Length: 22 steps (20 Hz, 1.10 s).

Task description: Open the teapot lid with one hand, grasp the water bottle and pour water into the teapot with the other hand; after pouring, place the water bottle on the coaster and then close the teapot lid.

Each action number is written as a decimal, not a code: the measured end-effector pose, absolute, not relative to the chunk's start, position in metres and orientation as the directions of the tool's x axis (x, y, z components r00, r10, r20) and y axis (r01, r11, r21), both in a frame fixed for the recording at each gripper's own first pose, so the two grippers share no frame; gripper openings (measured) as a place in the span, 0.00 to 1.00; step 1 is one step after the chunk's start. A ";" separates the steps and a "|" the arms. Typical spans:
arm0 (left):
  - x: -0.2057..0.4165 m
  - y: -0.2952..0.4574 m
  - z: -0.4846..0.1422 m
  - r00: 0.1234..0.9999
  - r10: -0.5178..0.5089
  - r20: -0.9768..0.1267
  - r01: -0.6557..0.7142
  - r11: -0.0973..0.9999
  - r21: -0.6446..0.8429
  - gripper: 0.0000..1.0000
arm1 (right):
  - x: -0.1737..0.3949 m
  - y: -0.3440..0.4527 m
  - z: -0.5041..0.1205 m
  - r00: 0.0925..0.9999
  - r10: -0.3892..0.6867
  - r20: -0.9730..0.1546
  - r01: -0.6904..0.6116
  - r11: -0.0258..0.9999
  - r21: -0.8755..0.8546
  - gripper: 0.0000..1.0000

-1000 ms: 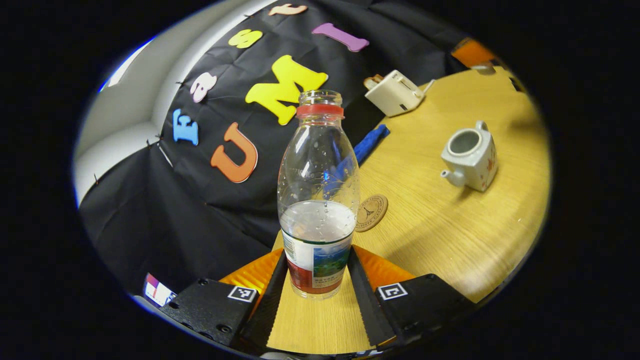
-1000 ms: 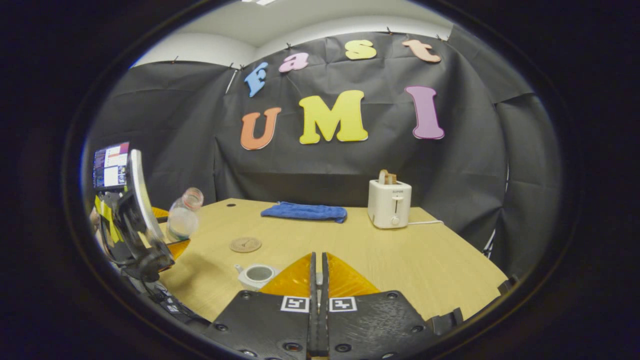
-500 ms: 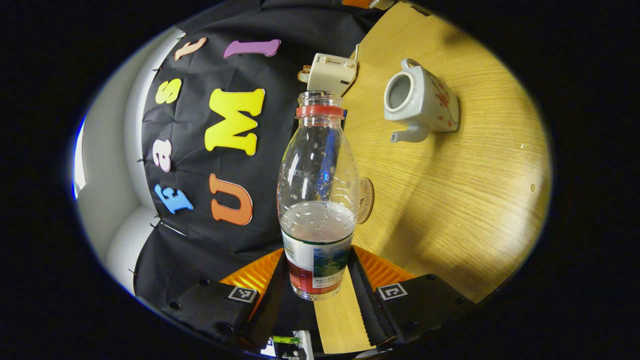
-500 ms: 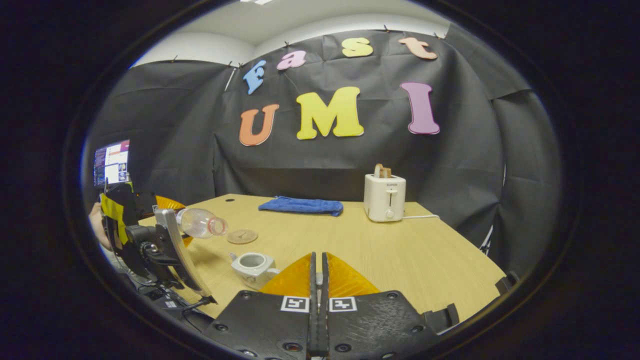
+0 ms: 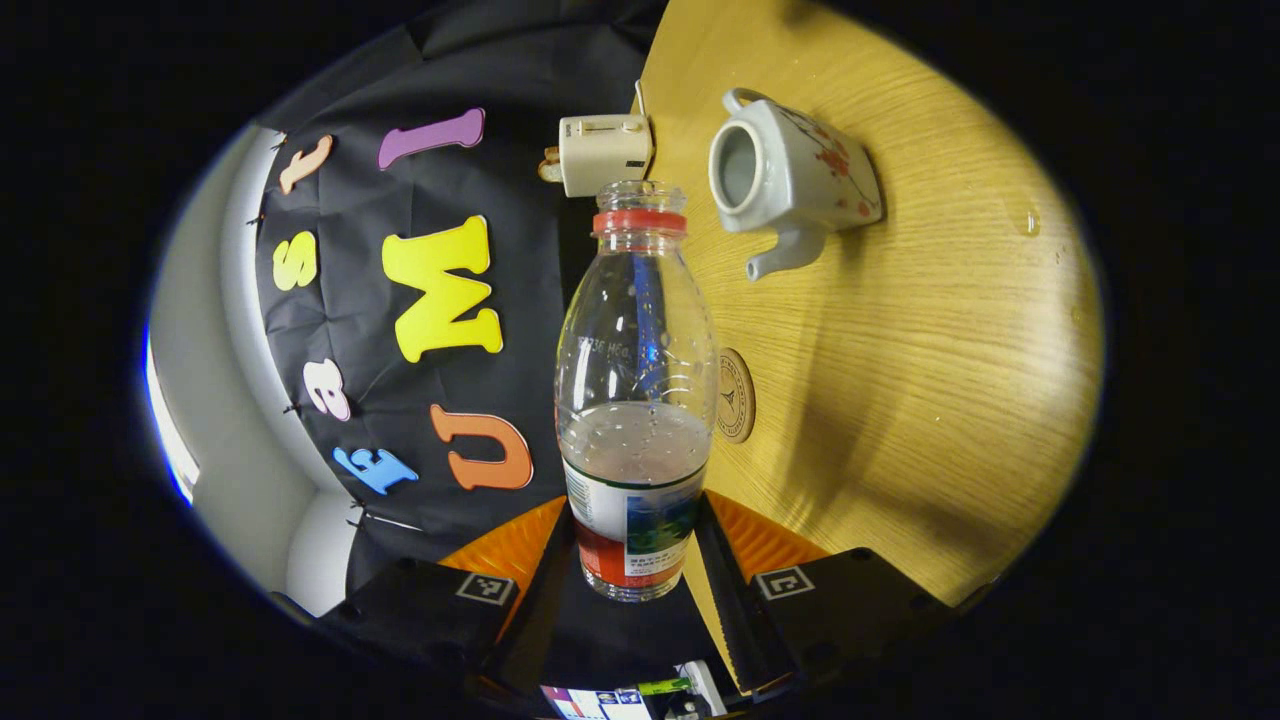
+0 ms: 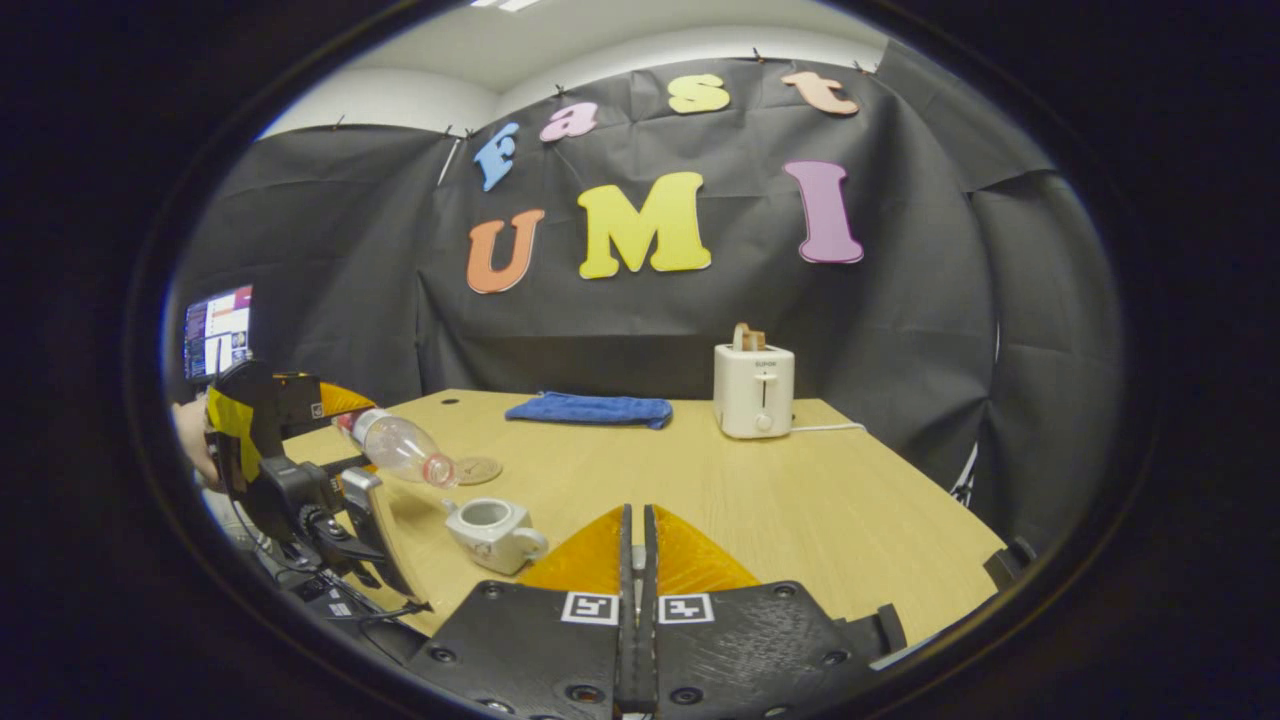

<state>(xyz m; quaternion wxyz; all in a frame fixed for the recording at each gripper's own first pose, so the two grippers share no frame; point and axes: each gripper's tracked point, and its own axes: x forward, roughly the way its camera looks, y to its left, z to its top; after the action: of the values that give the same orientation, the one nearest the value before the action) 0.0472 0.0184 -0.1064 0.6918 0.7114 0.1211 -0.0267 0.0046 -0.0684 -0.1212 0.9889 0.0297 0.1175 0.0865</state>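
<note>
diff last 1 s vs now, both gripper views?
The left gripper tipped the water bottle from near upright to mouth-down, its neck now close above the open teapot. No water stream is visible. Unchanged: the grip on the bottle, the right gripper shut, and the coaster, blue cloth and toaster in place.

Bright overhead light, sharp, fisheye-warped edges

White teapot [image 5: 790, 175] with seemingly red floral print; blue cloth [image 6: 588, 409].
</note>
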 end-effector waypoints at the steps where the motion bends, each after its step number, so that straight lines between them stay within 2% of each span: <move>1: 0.048 0.019 -0.107 0.969 0.140 -0.204 0.209 -0.024 0.978 0.72 | 0.004 -0.069 -0.122 0.957 0.178 -0.228 -0.164 0.983 0.082 0.00; 19: 0.056 0.006 -0.086 0.984 0.128 -0.127 0.155 -0.245 0.957 0.72 | 0.004 -0.077 -0.127 0.956 0.184 -0.230 -0.164 0.981 0.106 0.00; 20: 0.056 0.005 -0.084 0.985 0.125 -0.122 0.151 -0.257 0.955 0.77 | 0.004 -0.077 -0.127 0.956 0.184 -0.230 -0.163 0.981 0.107 0.00; 21: 0.057 0.005 -0.083 0.985 0.122 -0.119 0.148 -0.266 0.952 0.72 | 0.004 -0.078 -0.127 0.956 0.185 -0.230 -0.163 0.981 0.109 0.00; 22: 0.058 0.006 -0.082 0.986 0.123 -0.116 0.146 -0.274 0.951 0.72 | 0.004 -0.077 -0.127 0.956 0.185 -0.229 -0.163 0.980 0.110 0.00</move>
<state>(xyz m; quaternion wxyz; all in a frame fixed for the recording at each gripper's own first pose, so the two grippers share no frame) 0.0577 0.0055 -0.0818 0.5966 0.7980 0.0844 -0.0098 0.0042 -0.0774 -0.1272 0.9878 0.0452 0.1199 0.0882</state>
